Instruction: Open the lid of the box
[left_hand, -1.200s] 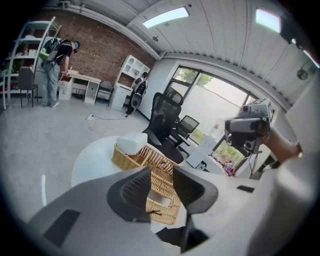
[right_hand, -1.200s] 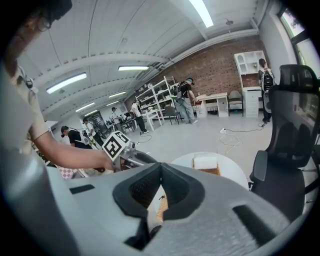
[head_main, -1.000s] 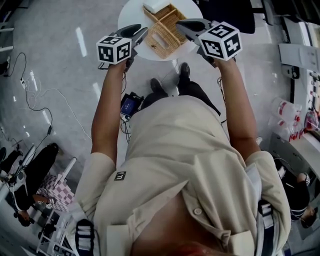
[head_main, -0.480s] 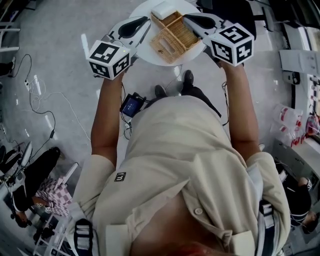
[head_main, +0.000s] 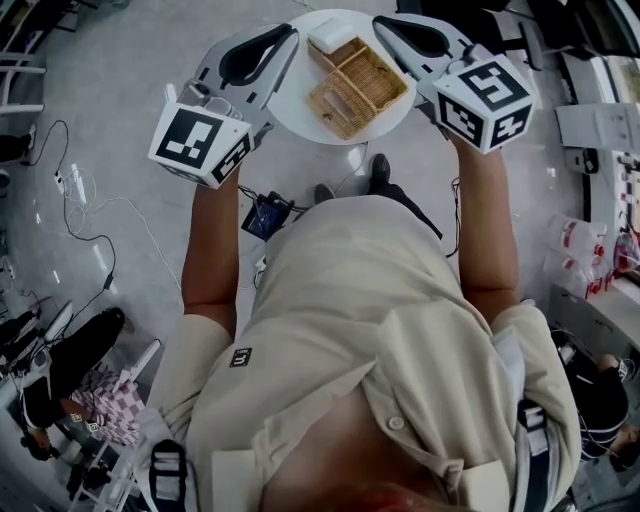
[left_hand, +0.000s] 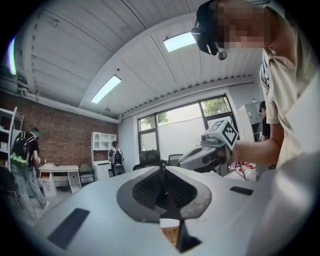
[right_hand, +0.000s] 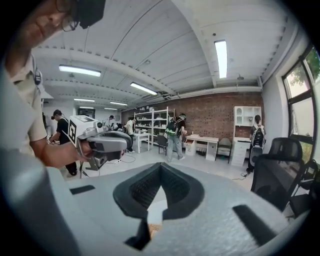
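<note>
A wicker box with inner compartments lies on a round white table. A white block sits at its far end. My left gripper hangs over the table's left rim. Its jaws are closing, almost together, with nothing between them. My right gripper is over the far right rim, shut and empty. Neither touches the box. In the left gripper view the jaws point out level into the room, with a sliver of wicker below. The right gripper view is much the same.
Under the table are the person's shoes and a small device with a blue screen. Cables trail across the floor at left. Desks, shelves, an office chair and several people stand farther off.
In the head view the table and box have come lower and into fuller view. Both grippers have moved apart to the table's two sides, the left one swinging out to the left.
</note>
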